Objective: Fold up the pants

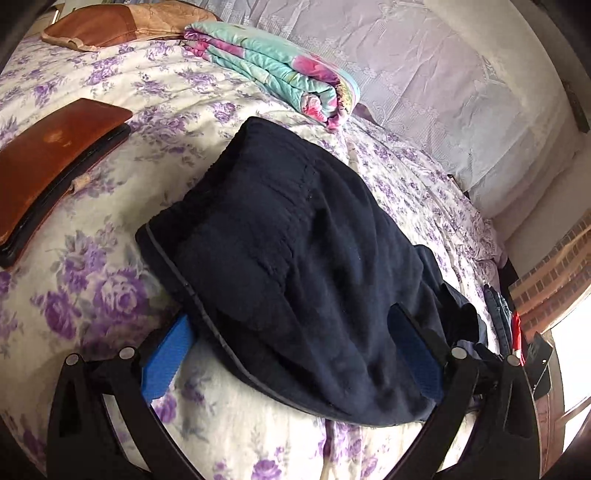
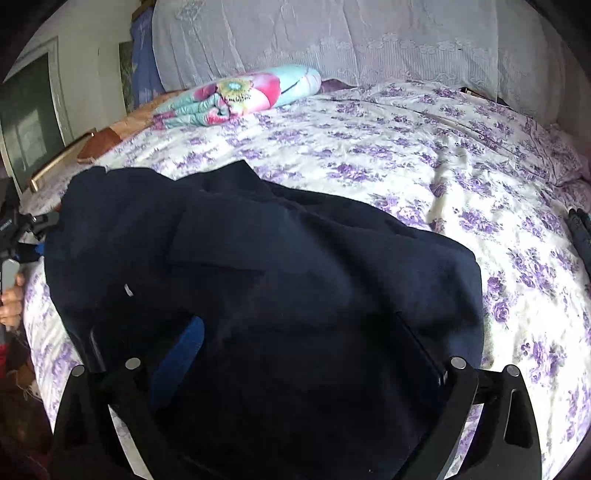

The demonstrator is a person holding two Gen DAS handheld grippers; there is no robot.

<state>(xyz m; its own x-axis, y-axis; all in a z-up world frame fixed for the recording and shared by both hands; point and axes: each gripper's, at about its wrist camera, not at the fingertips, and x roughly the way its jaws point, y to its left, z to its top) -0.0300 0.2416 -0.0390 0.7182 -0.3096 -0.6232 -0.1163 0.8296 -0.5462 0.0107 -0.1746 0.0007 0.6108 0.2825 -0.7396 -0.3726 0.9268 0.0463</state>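
Dark navy pants [image 1: 295, 258] lie folded in a bundle on the purple-flowered bedspread [image 1: 110, 295]. My left gripper [image 1: 291, 347] is open, its blue pads [image 1: 166, 365] spread on either side of the bundle's near end, whose cloth lies between them. In the right wrist view the pants [image 2: 277, 258] fill the centre. My right gripper [image 2: 295, 350] is open too, with the cloth draped over and between its fingers; one blue pad [image 2: 184, 350] shows at the left, the other is mostly hidden.
A brown leather case [image 1: 55, 166] lies left of the pants. A folded floral quilt [image 1: 277, 70] and a brown pillow [image 1: 110, 26] sit at the back, before a pale lace-covered headboard [image 2: 332, 40]. The person's hand [image 2: 11, 302] shows at the far left.
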